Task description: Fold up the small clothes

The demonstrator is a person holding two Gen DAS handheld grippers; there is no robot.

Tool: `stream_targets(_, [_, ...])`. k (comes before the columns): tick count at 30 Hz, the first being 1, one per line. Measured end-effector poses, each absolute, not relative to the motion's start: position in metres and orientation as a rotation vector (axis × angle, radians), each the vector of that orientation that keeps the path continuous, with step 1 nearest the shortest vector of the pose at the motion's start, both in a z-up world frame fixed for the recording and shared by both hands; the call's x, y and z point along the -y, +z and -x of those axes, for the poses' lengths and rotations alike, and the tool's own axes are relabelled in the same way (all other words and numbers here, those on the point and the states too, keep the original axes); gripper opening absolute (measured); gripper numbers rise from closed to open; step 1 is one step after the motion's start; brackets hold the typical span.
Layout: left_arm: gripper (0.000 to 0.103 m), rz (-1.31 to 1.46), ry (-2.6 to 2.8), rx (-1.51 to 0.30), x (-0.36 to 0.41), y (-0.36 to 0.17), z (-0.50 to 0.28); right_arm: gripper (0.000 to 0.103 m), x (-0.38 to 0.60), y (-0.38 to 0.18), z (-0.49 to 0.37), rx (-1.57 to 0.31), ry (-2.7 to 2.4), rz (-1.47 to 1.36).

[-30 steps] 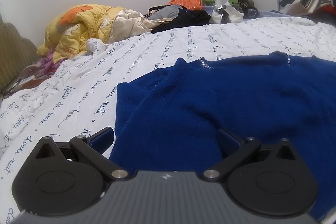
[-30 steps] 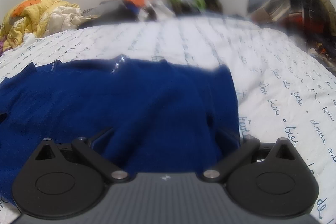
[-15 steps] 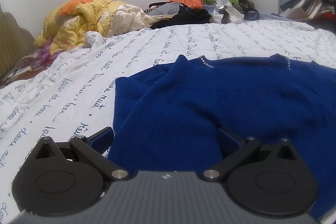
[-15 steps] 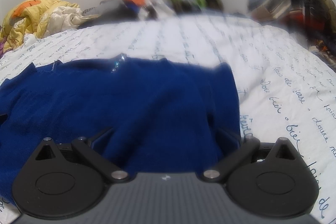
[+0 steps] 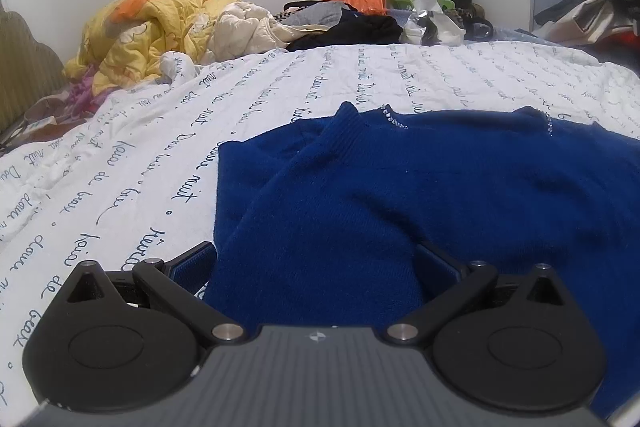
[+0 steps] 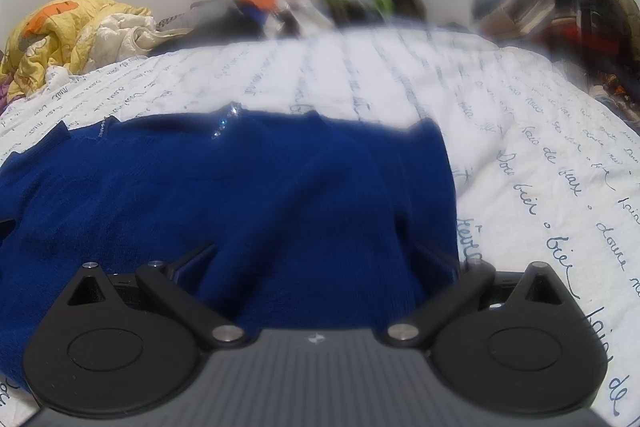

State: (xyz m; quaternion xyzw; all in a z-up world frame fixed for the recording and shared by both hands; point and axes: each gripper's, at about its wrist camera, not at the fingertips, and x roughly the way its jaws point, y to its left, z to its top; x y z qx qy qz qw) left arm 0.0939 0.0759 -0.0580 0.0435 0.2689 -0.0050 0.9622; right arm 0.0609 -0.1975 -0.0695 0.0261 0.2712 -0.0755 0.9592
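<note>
Where the left wrist view fills its lower centre, the left gripper (image 5: 314, 263) stands wide open, the near hem of a blue knit sweater (image 5: 420, 195) bunched between its fingers, ungripped, on the script-printed bedsheet (image 5: 132, 163). Soft and limp, it should drape; pinch the hem.

Right wrist view: the right gripper (image 6: 316, 261) gapes likewise over the sweater's other hem corner, lower centre.
</note>
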Motion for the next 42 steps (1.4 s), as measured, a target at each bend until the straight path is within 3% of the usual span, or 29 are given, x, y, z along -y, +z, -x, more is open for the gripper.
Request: stream_targets(42, [0.103, -0.073, -0.016, -0.55, -0.0788, -0.0579, -0.0955, 0.103, 0.1984, -0.069, -0.0604, -0.546, -0.153, -0.049])
